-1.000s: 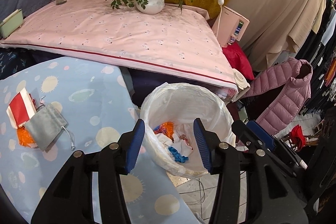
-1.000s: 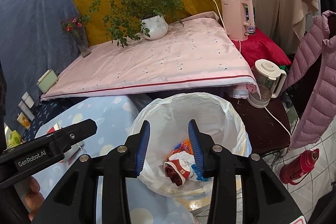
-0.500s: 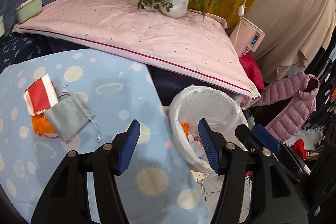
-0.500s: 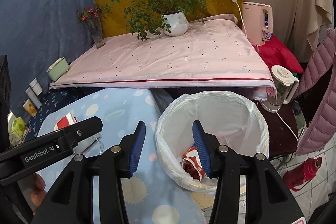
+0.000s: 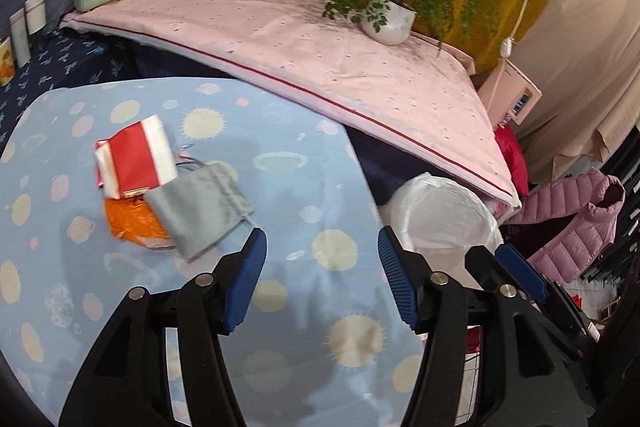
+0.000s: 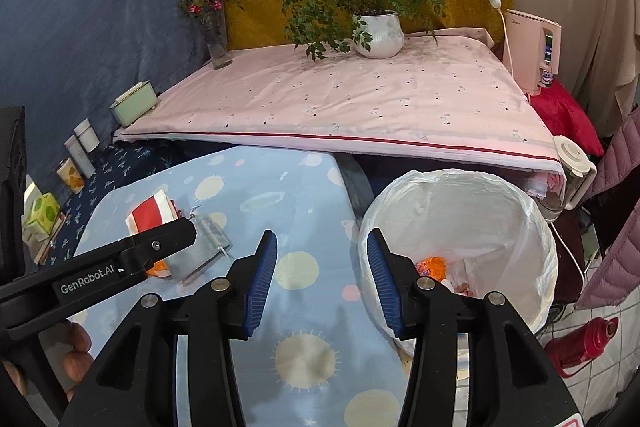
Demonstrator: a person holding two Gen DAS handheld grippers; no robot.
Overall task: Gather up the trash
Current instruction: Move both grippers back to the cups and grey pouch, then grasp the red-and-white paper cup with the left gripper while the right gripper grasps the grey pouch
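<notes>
On the blue sun-patterned table (image 5: 280, 155) lie a red-and-white packet (image 5: 134, 159), an orange wrapper (image 5: 130, 223) and a grey drawstring pouch (image 5: 200, 211) that overlaps both. My left gripper (image 5: 320, 281) hovers open just right of the pouch, nothing between its blue pads. In the right wrist view my right gripper (image 6: 322, 283) is open and bare over the table's right edge. Beside it stands the white-lined bin (image 6: 480, 187) with trash (image 6: 432, 267) at the bottom. The left gripper's finger (image 6: 160, 247) crosses the packet (image 6: 150, 213) and pouch (image 6: 204, 243).
Behind the table is a pink-covered platform (image 6: 340, 107) with a potted plant (image 6: 378, 35), a vase (image 6: 218, 43) and a green box (image 6: 134, 105). A pink kettle (image 6: 534, 55), a blender jug (image 6: 572, 167), a red thermos (image 6: 580, 347) and a pink jacket (image 5: 572, 223) crowd the right.
Both grippers swung left, from above the bin to over the blue table. Their jaws stand a little wider. The bin now sits to the right and the packet pile is nearer.
</notes>
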